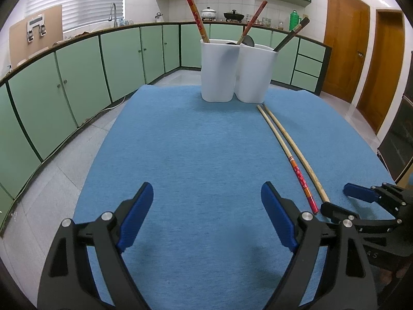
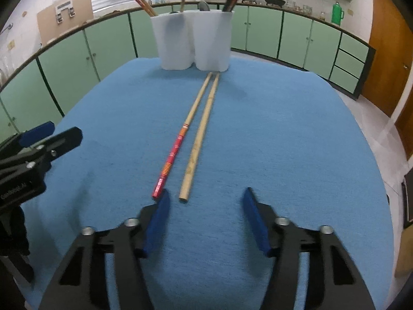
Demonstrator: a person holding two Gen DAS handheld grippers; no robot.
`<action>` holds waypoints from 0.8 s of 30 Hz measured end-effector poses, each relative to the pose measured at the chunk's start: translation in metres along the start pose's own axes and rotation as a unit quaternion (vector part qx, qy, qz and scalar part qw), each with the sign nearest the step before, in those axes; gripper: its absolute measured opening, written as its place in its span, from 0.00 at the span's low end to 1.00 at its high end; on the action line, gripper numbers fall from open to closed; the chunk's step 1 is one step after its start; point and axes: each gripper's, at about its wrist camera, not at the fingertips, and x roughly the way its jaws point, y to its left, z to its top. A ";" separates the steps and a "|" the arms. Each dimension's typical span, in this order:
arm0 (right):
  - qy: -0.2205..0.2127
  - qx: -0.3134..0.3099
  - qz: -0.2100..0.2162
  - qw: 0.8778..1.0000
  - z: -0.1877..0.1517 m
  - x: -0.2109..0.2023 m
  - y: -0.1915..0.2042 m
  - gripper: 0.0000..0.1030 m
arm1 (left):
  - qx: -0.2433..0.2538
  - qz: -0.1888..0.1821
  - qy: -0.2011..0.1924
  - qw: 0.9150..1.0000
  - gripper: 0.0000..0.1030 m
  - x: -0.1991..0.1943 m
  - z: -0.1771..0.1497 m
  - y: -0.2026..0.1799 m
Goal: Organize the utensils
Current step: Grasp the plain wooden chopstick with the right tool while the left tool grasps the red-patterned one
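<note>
Blue cloth [image 2: 284,129] covers the table, and low over its near end the right gripper [image 2: 206,201] hangs with its jaws parted and nothing between its pads. Just ahead of the fingertips lie the butt ends of two long chopsticks: the red-patterned chopstick [image 2: 175,149] just off the left pad, the plain bamboo chopstick [image 2: 197,142] inside the gap's line. Both run side by side, near but apart, towards the white utensil holder [image 2: 193,38] at the far edge, their tips almost at its base. To take the pair well, I would judge the jaws need to move forward until both sticks sit between the pads, then close across them near the thick ends so they stay parallel. The left gripper [image 1: 206,199] waits spread wide and empty over bare cloth. Other chopsticks and a ladle already stand in the holder's compartments. Beyond, green cabinets [image 1: 77,77] curve round the kitchen, with wooden doors [image 1: 346,41] on the right.
</note>
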 end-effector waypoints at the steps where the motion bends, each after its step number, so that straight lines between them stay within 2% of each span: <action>1: -0.001 -0.001 -0.001 1.000 0.000 0.000 0.001 0.37 | -0.001 0.000 0.001 1.000 0.81 0.000 0.000 0.000; 5: -0.001 0.001 0.014 1.000 0.001 0.002 0.002 0.07 | -0.006 -0.004 0.005 1.000 0.81 0.002 -0.001 -0.001; 10: -0.004 0.013 0.026 1.000 -0.002 -0.001 -0.004 0.07 | 0.002 -0.013 0.010 1.000 0.81 0.003 -0.002 -0.014; 18: -0.011 0.052 -0.001 0.999 -0.007 -0.012 -0.043 0.07 | 0.012 -0.043 0.026 0.999 0.80 0.009 -0.007 -0.052; 20: -0.010 0.064 -0.003 0.998 -0.009 -0.013 -0.056 0.07 | 0.021 -0.048 0.032 0.998 0.79 0.011 -0.008 -0.064; 24: -0.011 0.074 -0.003 0.997 -0.012 -0.016 -0.069 0.07 | 0.034 -0.056 0.051 0.997 0.69 0.019 -0.010 -0.085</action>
